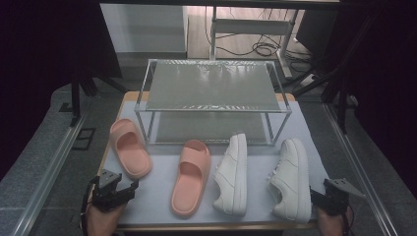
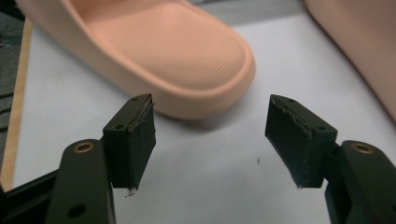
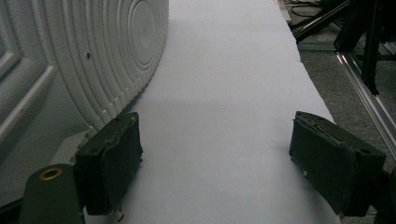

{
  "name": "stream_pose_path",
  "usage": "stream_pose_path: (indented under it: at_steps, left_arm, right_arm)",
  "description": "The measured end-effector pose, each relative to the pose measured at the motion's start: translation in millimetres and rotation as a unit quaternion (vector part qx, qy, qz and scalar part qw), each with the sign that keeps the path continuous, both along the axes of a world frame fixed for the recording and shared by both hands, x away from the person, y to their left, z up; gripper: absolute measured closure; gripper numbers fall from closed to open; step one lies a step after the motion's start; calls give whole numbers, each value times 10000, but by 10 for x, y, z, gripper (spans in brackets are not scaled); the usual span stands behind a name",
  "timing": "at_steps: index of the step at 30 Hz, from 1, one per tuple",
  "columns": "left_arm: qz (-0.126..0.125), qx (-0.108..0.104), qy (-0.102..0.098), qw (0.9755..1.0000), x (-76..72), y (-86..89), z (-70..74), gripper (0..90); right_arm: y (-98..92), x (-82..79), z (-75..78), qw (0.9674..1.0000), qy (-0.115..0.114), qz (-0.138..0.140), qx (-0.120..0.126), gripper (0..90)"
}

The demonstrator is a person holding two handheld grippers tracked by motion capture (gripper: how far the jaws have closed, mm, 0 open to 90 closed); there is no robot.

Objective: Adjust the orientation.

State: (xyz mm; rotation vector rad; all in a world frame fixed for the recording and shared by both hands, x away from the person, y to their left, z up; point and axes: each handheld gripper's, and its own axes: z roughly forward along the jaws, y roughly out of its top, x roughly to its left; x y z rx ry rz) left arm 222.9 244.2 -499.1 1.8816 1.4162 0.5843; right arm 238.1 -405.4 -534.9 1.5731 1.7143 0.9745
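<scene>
In the high view, the left gripper sits lower left, just below the left pink slide. The left gripper view shows it wide open on nothing, the slide's heel just ahead. The right gripper view shows the right gripper open and empty beside the white sneaker.

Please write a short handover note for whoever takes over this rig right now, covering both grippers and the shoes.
Left gripper: open, nothing between its fingers, just short of the heel of the left pink slipper.
Right gripper: open and empty, beside the sole of the right white sneaker, which lies on its side.
Also on the mat: a second pink slipper and a second white sneaker, in a row before the two-tier rack.
Done: no shoe is on the rack.
Left: probably all four shoes, likely the left slipper first.
</scene>
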Motion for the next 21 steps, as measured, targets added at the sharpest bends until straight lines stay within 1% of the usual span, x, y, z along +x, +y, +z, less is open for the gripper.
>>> stream_pose_path:
  at_steps: [5,6,8,11,13,16,17,18,21]
  left_arm:
    - [-26,-60,-59,10000,61,-20,40,333]
    - [-54,-58,-76,9999,96,-31,49,337]
    - [-127,-44,-86,9999,128,-45,59,357]
    - [-241,25,-184,9995,174,-70,70,380]
    - [-289,37,-197,9994,216,-71,71,402]
    - [-282,28,-216,9994,286,-59,75,430]
    - [-282,28,-216,9994,286,-59,75,435]
    - [-275,39,-225,9994,333,-54,79,441]
    - [-222,74,-232,9995,414,-52,82,460]
  right_arm:
    - [0,0,0,10000,0,0,1,169]
    - [0,0,0,10000,-1,0,1,169]
    - [0,0,0,10000,-1,1,0,169]
    - [0,0,0,10000,-1,1,0,169]
    - [0,1,0,10000,0,0,-1,169]
    - [0,1,0,10000,0,0,0,169]
    - [0,1,0,10000,0,0,0,169]
    - [0,1,0,10000,-1,0,0,169]
    - [0,1,0,10000,0,-1,1,169]
